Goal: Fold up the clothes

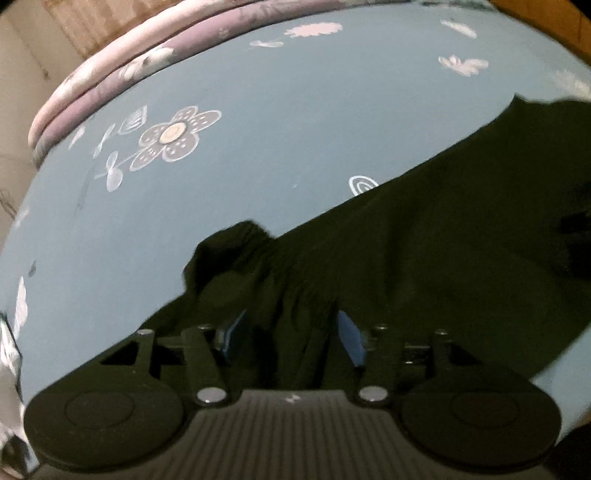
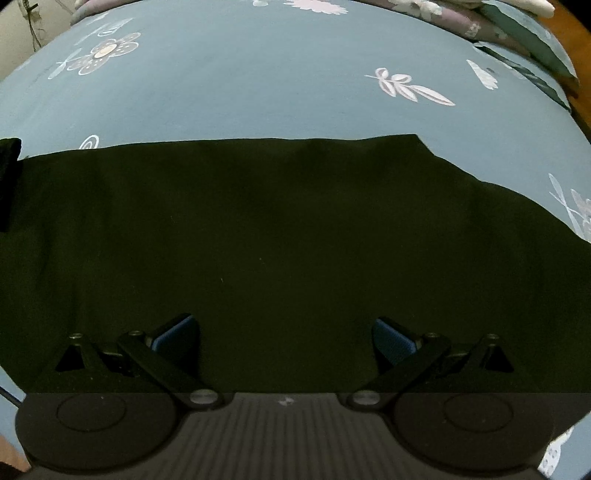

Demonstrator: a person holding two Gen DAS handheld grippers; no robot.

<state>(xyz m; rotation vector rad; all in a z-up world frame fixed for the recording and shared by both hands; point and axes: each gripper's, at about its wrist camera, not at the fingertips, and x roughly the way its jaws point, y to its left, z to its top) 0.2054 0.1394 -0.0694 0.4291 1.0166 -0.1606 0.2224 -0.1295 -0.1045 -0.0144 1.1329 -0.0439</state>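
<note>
A dark, almost black garment (image 2: 280, 221) lies spread on a blue bedsheet with white flower prints (image 2: 258, 96). In the right wrist view it fills the lower half of the frame, its far edge running straight across. My right gripper (image 2: 286, 334) hovers over the flat cloth with its blue pads (image 2: 177, 334) wide apart and nothing between them. In the left wrist view the garment (image 1: 443, 240) runs up to the right. My left gripper (image 1: 291, 332) has its blue pads (image 1: 349, 334) closed in on a bunched, pleated fold of the dark cloth.
The bedsheet (image 1: 258, 122) stretches far behind the garment. A rolled purple-and-pink floral quilt (image 1: 122, 70) lies along the bed's far left edge. Pillows or folded bedding (image 2: 517, 33) sit at the far right corner. A pale wall (image 1: 22, 74) stands beyond.
</note>
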